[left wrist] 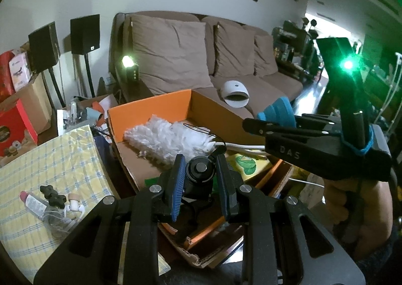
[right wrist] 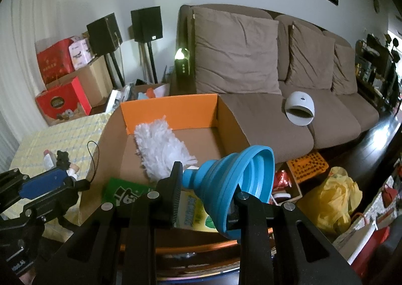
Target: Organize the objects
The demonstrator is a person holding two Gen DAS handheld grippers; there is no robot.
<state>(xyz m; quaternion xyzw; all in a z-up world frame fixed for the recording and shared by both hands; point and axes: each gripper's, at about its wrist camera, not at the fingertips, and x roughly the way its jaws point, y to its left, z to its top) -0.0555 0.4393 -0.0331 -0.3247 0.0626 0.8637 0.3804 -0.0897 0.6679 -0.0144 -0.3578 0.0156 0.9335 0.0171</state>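
Note:
My left gripper (left wrist: 201,182) is shut on a small black cylindrical gadget (left wrist: 199,172) with a thin black lanyard, just above the near end of an open cardboard box (left wrist: 150,106) with orange flaps. A white fluffy duster (left wrist: 170,139) lies in the box. My right gripper (right wrist: 206,199) is shut on a blue collapsible funnel (right wrist: 241,179) over the box's (right wrist: 170,109) near right side, the duster (right wrist: 160,149) beyond it. The left wrist view shows the right gripper (left wrist: 250,125) and funnel (left wrist: 276,111) at the right. In the right wrist view, the left gripper (right wrist: 72,182) shows at the left.
A table with a yellow checked cloth (left wrist: 50,159) stands left of the box, bearing a tube, a black knob and white earphones (left wrist: 72,207). A brown sofa (right wrist: 251,58) with a white domed device (right wrist: 300,109) is behind. A yellow bag (right wrist: 331,197) and clutter lie on the floor at right.

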